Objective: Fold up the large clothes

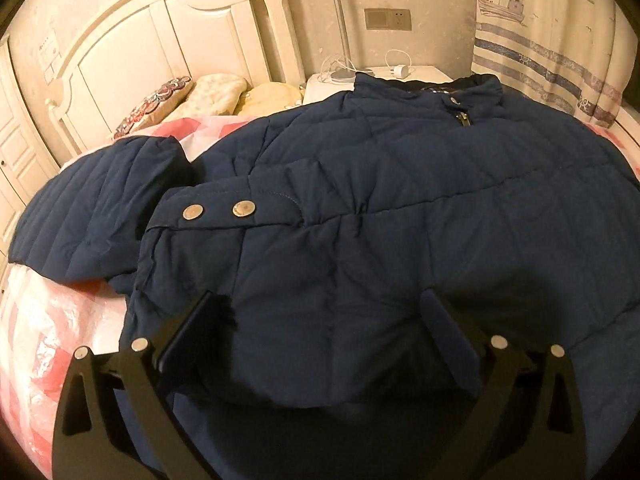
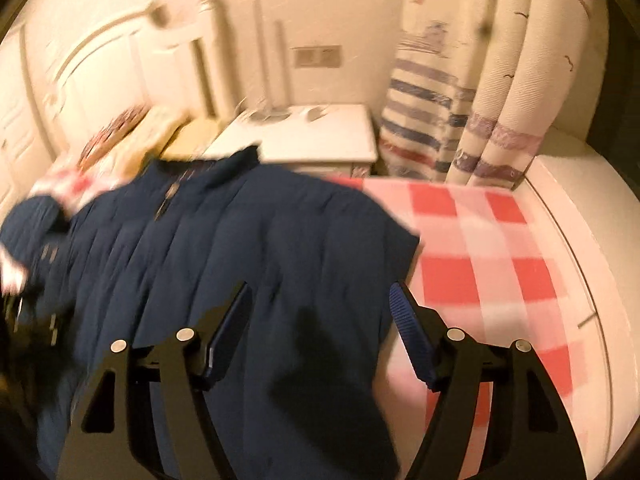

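- A bed with a red, pink and white checked cover [image 2: 472, 240] carries everything; the broad flat surface suits spreading a bulky garment for folding.
- A large navy blue quilted padded jacket [image 1: 400, 208] lies front up across the middle of the bed, collar [image 1: 460, 84] toward the far edge by the white bedside cabinet [image 2: 304, 140], hem toward the near edge. In the right wrist view bare cover shows between the jacket's side and the bed's right edge.
- One navy sleeve [image 1: 280, 200] is laid across the chest, its cuff with two silver snap buttons [image 1: 218, 211] pointing to the bed's left side; it looks like a first fold already made.
- A second bulge of navy quilted fabric [image 1: 92, 208] lies toward the left edge of the bed, probably the other sleeve, not yet tucked in.
- The left gripper [image 1: 320, 320], black with two fingers, stands at its widest over the near part of the jacket, holding nothing; the fabric bulges between the fingers, but whether it touches them I cannot tell.
- The right gripper [image 2: 320, 312], black with ribbed blue pads [image 2: 412, 332], is partly spread above the jacket's right-hand edge near the hem, gripping nothing; this view is blurred.
- Patterned pillows [image 1: 168, 100] rest at the headboard corner, clear of the work.
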Tool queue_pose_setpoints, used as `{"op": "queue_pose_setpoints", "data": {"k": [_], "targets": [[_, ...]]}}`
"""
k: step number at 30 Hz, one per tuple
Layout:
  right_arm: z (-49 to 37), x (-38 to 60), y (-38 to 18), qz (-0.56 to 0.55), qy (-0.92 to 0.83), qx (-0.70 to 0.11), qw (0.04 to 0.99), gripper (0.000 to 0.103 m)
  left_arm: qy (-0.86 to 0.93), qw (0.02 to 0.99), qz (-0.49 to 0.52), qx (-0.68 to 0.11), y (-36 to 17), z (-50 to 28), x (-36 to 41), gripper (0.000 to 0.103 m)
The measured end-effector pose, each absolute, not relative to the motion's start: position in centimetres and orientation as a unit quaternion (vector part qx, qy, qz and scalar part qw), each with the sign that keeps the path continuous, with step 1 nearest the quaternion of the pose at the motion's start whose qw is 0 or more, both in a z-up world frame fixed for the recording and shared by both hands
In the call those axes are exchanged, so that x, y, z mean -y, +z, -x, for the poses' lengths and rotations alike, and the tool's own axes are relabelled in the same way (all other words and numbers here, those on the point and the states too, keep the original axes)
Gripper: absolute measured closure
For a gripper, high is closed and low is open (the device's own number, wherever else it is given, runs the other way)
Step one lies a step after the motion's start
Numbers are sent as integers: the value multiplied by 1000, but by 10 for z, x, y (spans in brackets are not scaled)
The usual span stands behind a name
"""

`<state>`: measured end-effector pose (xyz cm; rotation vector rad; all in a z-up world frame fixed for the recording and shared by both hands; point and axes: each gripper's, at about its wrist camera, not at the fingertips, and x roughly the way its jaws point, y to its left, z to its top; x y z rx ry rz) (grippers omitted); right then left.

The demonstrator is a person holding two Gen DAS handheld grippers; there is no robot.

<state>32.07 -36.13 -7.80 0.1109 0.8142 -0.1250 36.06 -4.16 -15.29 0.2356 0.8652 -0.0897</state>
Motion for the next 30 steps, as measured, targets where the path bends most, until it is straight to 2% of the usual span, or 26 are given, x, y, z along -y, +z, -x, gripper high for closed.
{"op": "queue_pose_setpoints", "data": {"k": [4, 5, 6, 7, 10, 14, 19, 23, 27, 30], "targets": [[-370, 374, -113, -73, -89, -444, 889, 34, -47, 899, -105, -422, -153, -364, 43, 2], [-377, 376, -124, -73, -95, -459, 880, 32, -47, 899, -105, -422, -153, -365, 43, 2], [-383, 377, -135, -69, -106, -471, 873, 21, -48, 899, -104, -423, -152, -365, 42, 2], [-383, 378, -137, -73, -113, -473, 871, 18, -48, 899, -102, -423, -152, -365, 42, 2], [-379, 383, -128, -100, -139, -477, 862, 19, -51, 899, -97, -423, -152, -364, 40, 2], [-371, 337, -100, -32, -119, -415, 901, 19, -51, 899, -97, -423, -152, -365, 40, 2], [-396, 300, -138, 19, -71, -473, 878, 16, -52, 900, -96, -423, -152, -365, 39, 2], [-393, 303, -130, -13, -102, -485, 869, 17, -54, 900, -94, -423, -152, -365, 39, 2], [-371, 273, -101, -14, -70, -436, 897, 17, -54, 900, -94, -422, -152, -364, 39, 2], [-365, 245, -112, 12, -42, -455, 890, 17, -54, 900, -93, -423, -152, -364, 39, 2]]}}
